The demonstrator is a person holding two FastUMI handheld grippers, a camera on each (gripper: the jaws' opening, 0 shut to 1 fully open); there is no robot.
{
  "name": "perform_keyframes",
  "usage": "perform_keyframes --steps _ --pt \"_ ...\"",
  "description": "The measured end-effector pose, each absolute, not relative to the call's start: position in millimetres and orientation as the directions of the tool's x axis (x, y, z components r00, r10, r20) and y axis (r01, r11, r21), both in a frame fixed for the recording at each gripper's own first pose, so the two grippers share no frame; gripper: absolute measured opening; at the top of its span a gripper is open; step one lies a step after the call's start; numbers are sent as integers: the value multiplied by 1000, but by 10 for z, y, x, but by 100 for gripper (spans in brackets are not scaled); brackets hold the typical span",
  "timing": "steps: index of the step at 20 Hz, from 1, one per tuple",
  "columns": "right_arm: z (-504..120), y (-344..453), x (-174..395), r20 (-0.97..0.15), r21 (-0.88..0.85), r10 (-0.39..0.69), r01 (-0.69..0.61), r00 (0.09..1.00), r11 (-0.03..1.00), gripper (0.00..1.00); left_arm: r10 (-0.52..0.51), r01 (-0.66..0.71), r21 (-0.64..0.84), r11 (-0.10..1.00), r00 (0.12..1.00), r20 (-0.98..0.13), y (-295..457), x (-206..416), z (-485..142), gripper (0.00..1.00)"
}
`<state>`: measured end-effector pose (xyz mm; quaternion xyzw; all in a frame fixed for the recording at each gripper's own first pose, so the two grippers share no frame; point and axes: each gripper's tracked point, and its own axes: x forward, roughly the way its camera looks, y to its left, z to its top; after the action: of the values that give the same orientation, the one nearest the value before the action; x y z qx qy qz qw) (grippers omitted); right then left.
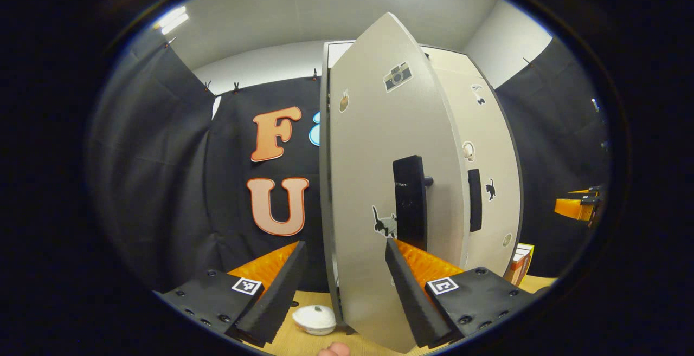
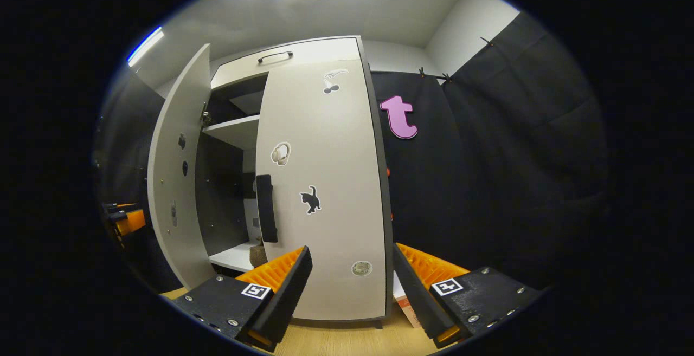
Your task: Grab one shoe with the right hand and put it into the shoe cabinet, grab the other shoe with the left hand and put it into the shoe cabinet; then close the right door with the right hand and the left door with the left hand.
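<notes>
Left hand-held gripper (image 1: 344,285) wide, straddling open left door (image 1: 379,182); right hand-held gripper (image 2: 349,285) wide before shut right door (image 2: 325,182).

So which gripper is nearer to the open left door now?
Left. The left gripper straddles the left door edge; the right gripper faces the closed right door.

I see the left door (image 1: 379,182) ajar before my left gripper (image 1: 344,285), the right door (image 2: 325,193) shut beside it.
</notes>
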<state>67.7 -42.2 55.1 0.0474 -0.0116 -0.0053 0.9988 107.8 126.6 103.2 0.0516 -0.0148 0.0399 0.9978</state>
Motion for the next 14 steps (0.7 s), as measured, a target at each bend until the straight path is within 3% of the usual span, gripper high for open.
perform_keyframes --steps 4,14 --pt "542 -450 605 26 80 -19 17 999 997 92 35 -35 47 998 999 -4 1095 1153 903 96" --pt "536 -633 486 14 76 -61 59 998 995 92 -73 72 -14 997 997 -40 562 1638 758 96"
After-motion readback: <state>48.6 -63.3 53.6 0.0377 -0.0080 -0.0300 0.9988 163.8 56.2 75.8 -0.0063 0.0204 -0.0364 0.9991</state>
